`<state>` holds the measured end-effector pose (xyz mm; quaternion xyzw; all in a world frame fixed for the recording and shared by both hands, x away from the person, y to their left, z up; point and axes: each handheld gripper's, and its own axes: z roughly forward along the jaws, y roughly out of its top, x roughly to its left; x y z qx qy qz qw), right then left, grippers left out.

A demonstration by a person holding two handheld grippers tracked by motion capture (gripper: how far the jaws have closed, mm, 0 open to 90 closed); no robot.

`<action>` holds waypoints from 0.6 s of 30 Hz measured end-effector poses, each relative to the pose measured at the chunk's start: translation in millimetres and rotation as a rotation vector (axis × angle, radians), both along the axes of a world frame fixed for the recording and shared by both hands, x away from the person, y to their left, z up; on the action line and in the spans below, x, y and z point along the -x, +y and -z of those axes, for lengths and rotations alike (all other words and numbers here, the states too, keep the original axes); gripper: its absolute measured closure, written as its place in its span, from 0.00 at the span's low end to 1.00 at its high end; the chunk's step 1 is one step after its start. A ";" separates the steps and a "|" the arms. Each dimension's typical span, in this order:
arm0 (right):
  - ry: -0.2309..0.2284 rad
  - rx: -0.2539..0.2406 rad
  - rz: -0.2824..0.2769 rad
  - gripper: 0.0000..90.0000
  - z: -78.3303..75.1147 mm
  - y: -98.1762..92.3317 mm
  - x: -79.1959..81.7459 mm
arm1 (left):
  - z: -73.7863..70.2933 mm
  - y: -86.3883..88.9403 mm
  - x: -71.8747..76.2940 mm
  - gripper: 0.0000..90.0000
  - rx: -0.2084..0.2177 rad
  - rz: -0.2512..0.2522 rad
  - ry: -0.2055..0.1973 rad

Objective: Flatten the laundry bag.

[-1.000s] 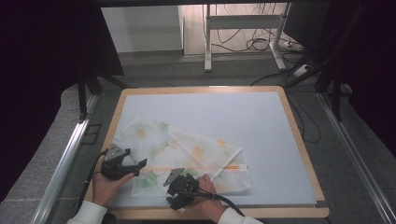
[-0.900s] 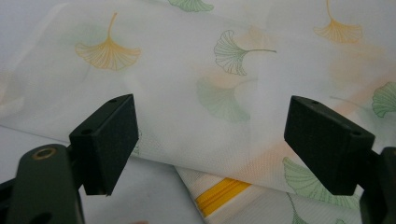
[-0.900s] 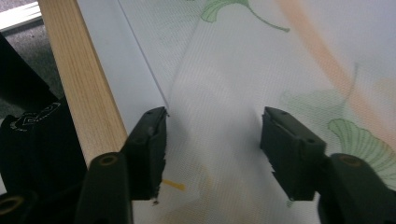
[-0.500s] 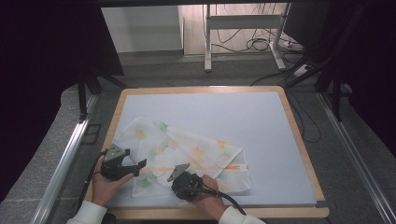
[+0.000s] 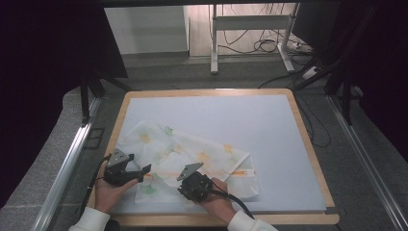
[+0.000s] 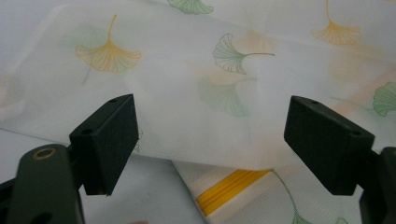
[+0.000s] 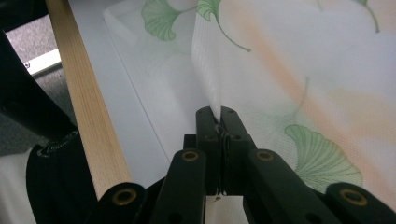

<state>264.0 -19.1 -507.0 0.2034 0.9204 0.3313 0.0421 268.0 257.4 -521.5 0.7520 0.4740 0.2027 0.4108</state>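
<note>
Crosswise on table, mesh bag (image 5: 192,159); right claw (image 7: 219,122) pinching it, left claw (image 6: 210,140) agape.

Left tongs (image 6: 212,140) gape wide; right tongs (image 7: 219,122) just closed.

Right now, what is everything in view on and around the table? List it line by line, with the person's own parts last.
mesh laundry bag: one, white with green and orange leaf print, crumpled at the table's near left.
zipper: one, yellow, along the bag's near edge.
table: one, pale top with a wooden rim.
metal stand: one, grey, on the floor beyond the table.
cables: several, black, on the floor by the stand.
left gripper: black, jaws open over the bag.
right gripper: black, jaws just closed, pinching a fold of the bag.
hands: two, in white sleeves.
</note>
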 end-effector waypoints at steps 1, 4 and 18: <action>-0.006 -0.010 0.005 0.97 -2.5 -1.6 -1.5 | -0.1 0.1 -0.2 0.20 0.003 0.000 0.002; -0.005 -0.024 0.010 0.98 -5.3 -3.7 -4.0 | -0.8 0.4 0.0 0.21 0.010 0.003 0.003; -0.032 -0.097 0.042 0.98 -22.8 -16.3 -27.5 | -4.2 -2.9 3.0 0.24 0.010 -0.001 -0.030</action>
